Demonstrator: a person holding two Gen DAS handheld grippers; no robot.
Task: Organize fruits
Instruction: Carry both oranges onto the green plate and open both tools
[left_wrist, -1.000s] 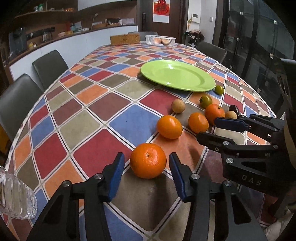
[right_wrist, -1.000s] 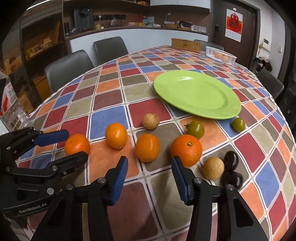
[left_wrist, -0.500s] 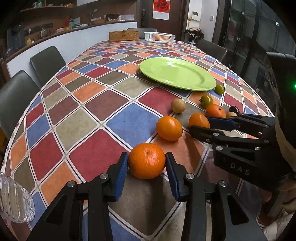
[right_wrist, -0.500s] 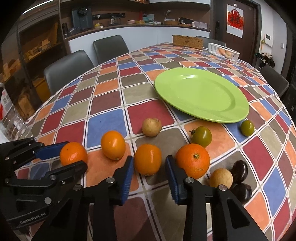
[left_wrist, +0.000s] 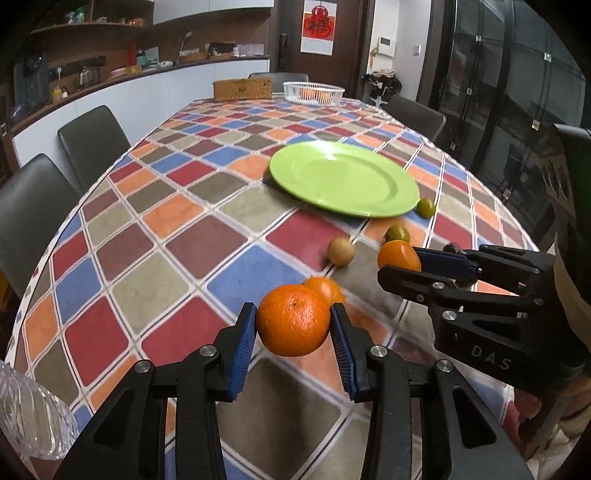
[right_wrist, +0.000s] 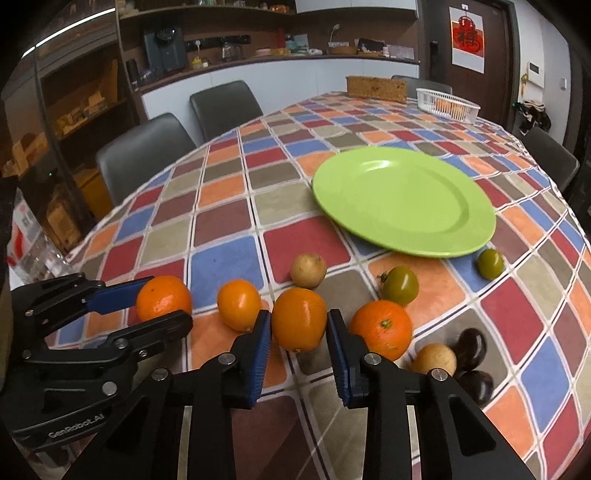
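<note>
My left gripper (left_wrist: 293, 325) is shut on a large orange (left_wrist: 293, 319) and holds it just above the tablecloth. It also shows in the right wrist view (right_wrist: 163, 297). My right gripper (right_wrist: 299, 325) is shut on a smaller orange (right_wrist: 299, 319), which shows in the left wrist view (left_wrist: 399, 255) too. A green plate (right_wrist: 402, 199) lies empty further back. Loose on the cloth are another small orange (right_wrist: 239, 304), a big orange (right_wrist: 381, 328), a brown fruit (right_wrist: 308, 270), two green tomatoes (right_wrist: 400, 285), a tan fruit (right_wrist: 434, 359) and dark fruits (right_wrist: 471, 345).
A clear plastic bottle (left_wrist: 33, 417) stands at the near left table edge. A white basket (right_wrist: 447, 104) and a wicker box (right_wrist: 376, 88) sit at the far end. Grey chairs (right_wrist: 144, 155) line the left side.
Both grippers have closed from open onto their oranges. The left gripper has lifted its orange off the cloth and both views have moved forward toward the plate.
</note>
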